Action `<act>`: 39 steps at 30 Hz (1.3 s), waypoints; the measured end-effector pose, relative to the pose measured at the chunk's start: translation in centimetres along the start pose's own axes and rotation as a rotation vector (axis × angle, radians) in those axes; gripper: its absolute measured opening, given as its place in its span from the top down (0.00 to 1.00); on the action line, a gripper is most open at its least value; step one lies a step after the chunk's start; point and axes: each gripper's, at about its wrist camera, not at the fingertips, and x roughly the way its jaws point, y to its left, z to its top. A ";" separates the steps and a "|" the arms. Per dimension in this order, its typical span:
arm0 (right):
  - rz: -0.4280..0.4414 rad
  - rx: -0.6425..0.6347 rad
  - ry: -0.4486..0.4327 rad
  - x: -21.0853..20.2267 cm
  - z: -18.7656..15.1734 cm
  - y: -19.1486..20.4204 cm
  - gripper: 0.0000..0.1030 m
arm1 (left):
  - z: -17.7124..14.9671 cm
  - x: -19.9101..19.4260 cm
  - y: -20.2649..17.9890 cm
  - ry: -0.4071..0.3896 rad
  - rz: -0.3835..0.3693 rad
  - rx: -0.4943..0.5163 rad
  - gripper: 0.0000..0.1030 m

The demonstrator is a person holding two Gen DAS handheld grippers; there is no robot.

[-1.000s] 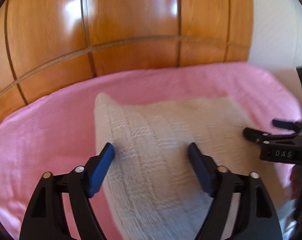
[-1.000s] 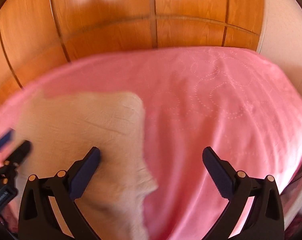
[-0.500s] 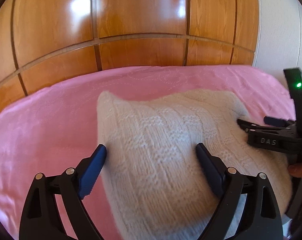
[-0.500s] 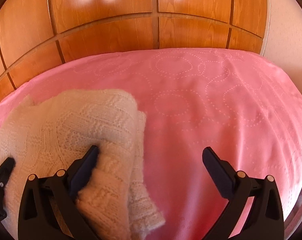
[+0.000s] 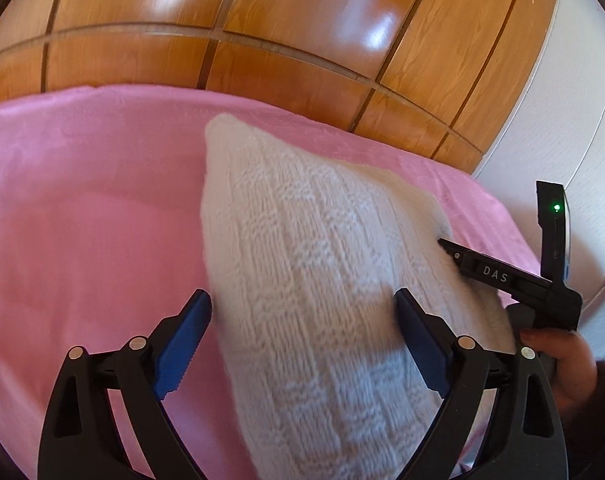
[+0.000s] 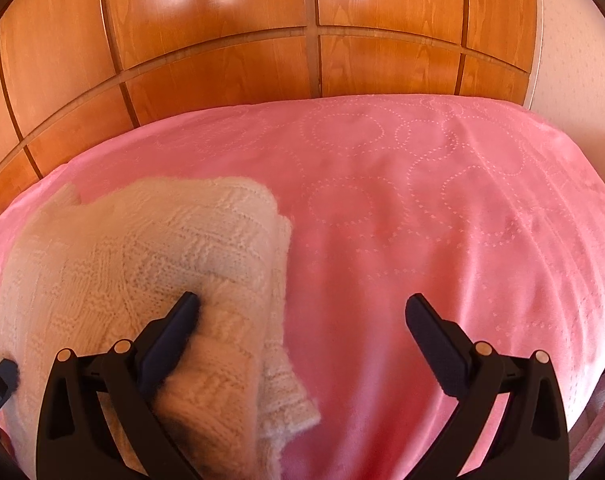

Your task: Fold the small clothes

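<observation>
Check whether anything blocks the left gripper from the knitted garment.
Nothing visible does. The left gripper is open with the cream knitted garment directly between its fingers on the pink bedspread. The right gripper is open at the garment's other edge, off to the side.

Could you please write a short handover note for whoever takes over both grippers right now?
Left gripper: open, blue pads either side of the cream cable-knit garment, not pinching it.
Right gripper: open; its left finger rests against the knit's right side, its right finger is over bare cover.
Garment: lying on the pink quilted bed cover, in front of the wooden panelled wall. It looks already doubled over, with a lower layer's edge peeking out on the right.
Done: seemingly at least one fold.
Left: probably neaten that stray edge, press flat, and decide whether another fold is needed.
</observation>
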 end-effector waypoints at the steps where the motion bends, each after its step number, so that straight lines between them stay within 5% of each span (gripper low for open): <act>1: -0.002 -0.005 0.006 -0.2 0.0 0.0 0.02 | -0.1 -0.1 0.1 0.001 -0.011 -0.004 0.12; 8: 0.051 -0.017 0.005 -3.9 -1.3 -0.4 0.02 | -0.7 -1.2 0.4 -0.018 0.016 0.009 0.12; 11: -0.013 -0.056 0.032 -3.1 -2.6 -0.8 0.02 | -1.4 -0.2 0.1 0.020 0.026 0.044 0.10; 15: 0.090 0.108 0.064 -2.0 -2.9 -3.5 0.02 | -1.2 -0.6 0.2 0.031 -0.005 0.034 0.11; 23: 0.206 0.219 0.029 -4.9 -3.7 -5.0 0.02 | -0.4 -2.1 3.2 -0.017 -0.095 -0.140 0.11; 27: 0.241 0.193 0.064 -5.3 -4.1 -4.1 0.02 | 1.5 -1.3 3.4 -0.042 0.029 -0.120 0.11; 31: 0.194 0.167 0.068 -4.4 -4.1 -3.6 0.02 | 3.0 1.6 3.0 -0.008 0.237 0.002 0.13; 33: 0.176 0.171 0.072 -3.7 -4.1 -3.6 0.02 | 2.9 2.3 3.4 0.001 0.278 0.003 0.13; 36: 0.242 0.237 0.076 -3.7 -4.2 -4.2 0.02 | 2.7 1.7 4.9 0.019 0.225 -0.103 0.13; 39: 0.298 0.223 0.053 -4.5 -4.0 -4.1 0.02 | 1.8 0.2 6.8 0.013 0.066 -0.239 0.13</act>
